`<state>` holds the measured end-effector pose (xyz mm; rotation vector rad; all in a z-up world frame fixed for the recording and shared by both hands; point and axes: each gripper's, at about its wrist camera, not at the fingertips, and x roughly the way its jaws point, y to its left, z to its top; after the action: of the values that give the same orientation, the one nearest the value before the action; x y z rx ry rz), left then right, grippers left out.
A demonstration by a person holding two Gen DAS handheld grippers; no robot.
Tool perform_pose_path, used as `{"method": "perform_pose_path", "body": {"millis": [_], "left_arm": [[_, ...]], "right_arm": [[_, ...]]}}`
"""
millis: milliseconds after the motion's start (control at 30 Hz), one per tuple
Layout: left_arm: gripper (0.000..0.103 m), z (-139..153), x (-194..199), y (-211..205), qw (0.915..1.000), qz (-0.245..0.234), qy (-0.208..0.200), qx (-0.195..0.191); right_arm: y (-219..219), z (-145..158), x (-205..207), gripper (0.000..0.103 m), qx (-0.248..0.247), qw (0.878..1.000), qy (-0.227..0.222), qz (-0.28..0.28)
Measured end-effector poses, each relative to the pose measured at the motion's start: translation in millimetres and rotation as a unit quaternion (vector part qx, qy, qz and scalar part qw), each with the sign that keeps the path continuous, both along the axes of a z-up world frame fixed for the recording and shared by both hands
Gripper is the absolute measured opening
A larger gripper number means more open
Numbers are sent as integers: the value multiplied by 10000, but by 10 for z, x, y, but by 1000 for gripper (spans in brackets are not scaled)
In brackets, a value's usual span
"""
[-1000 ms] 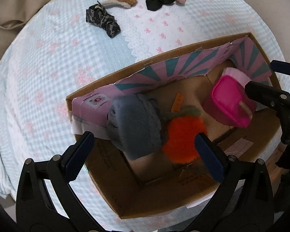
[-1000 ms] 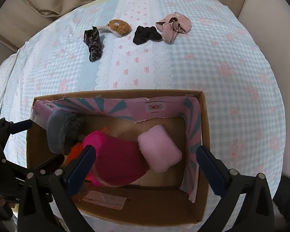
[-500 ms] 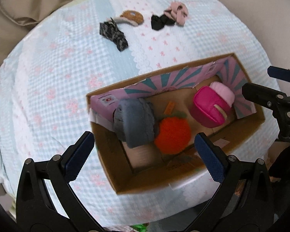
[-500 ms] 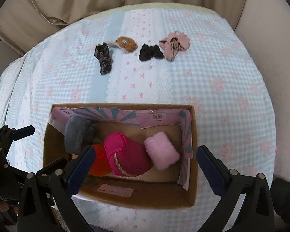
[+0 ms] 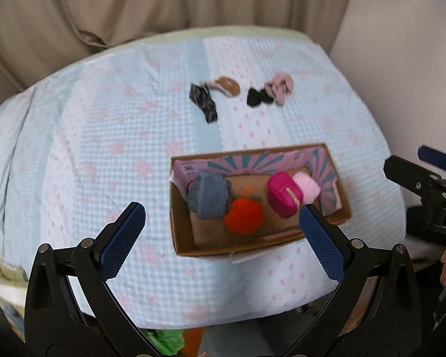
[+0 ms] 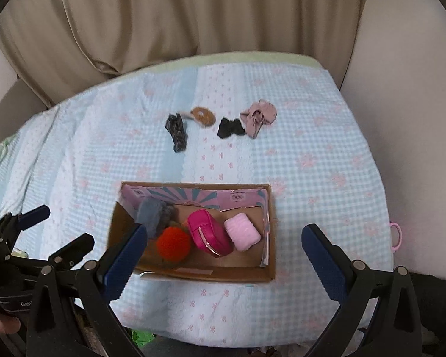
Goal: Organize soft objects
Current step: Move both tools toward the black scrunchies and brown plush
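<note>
I see the cardboard box [image 6: 193, 275] resting near the front edge of the bed [image 6: 312, 160], on its checked blue cover. Inside the box, from left to right, lie a grey plush [image 6: 151, 212], an orange pom-pom [image 6: 173, 244], a magenta pouch [image 6: 209, 236] and a pale pink plush [image 6: 242, 235]; the pouch touches both neighbours. Toward the far edge of the bed, well apart from the box, I see a dark patterned scrunchie [image 6: 176, 132], a brown scrunchie [image 6: 203, 116], a black bow [image 6: 230, 128] and a dusty pink scrunchie [image 6: 258, 117]. My left tool [image 5: 221, 235] and right tool [image 6: 223, 253] both hang above the front edge, fingers spread wide, gripping nothing.
</note>
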<state>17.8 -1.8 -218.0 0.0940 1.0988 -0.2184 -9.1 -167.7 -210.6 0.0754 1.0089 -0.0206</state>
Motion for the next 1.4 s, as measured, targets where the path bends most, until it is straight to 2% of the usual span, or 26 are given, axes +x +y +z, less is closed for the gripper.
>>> {"method": "perform_pose_path", "body": {"millis": [200, 367, 500, 667, 800, 1000, 1200, 1400], "left_arm": [[103, 441, -310, 30, 9979, 411, -487, -113], [103, 801, -459, 20, 9920, 758, -1003, -144], [103, 998, -401, 33, 9876, 920, -1248, -235], [103, 1069, -103, 74, 9845, 1055, -1342, -412], [103, 1008, 252, 97, 9839, 1096, -1323, -499], [103, 719, 936, 160, 9849, 1158, -1054, -739], [103, 343, 1677, 216, 9858, 1219, -778, -856], [101, -173, 2343, 230, 9862, 1229, -458, -1012]], "right_arm": [[-54, 396, -270, 103, -51, 9990, -434, 41], [-126, 661, -360, 103, -106, 9969, -773, 49], [-150, 813, -272, 103, -286, 9943, -1019, 101], [-177, 887, 28, 103, -153, 9919, -1252, 176], [-159, 816, 432, 103, -52, 9919, -1241, 270], [-154, 582, 1090, 103, 11, 9939, -1072, 267], [-89, 205, 1751, 103, 12, 9954, -918, 261], [-47, -258, 2288, 103, 31, 9975, -684, 190]]}}
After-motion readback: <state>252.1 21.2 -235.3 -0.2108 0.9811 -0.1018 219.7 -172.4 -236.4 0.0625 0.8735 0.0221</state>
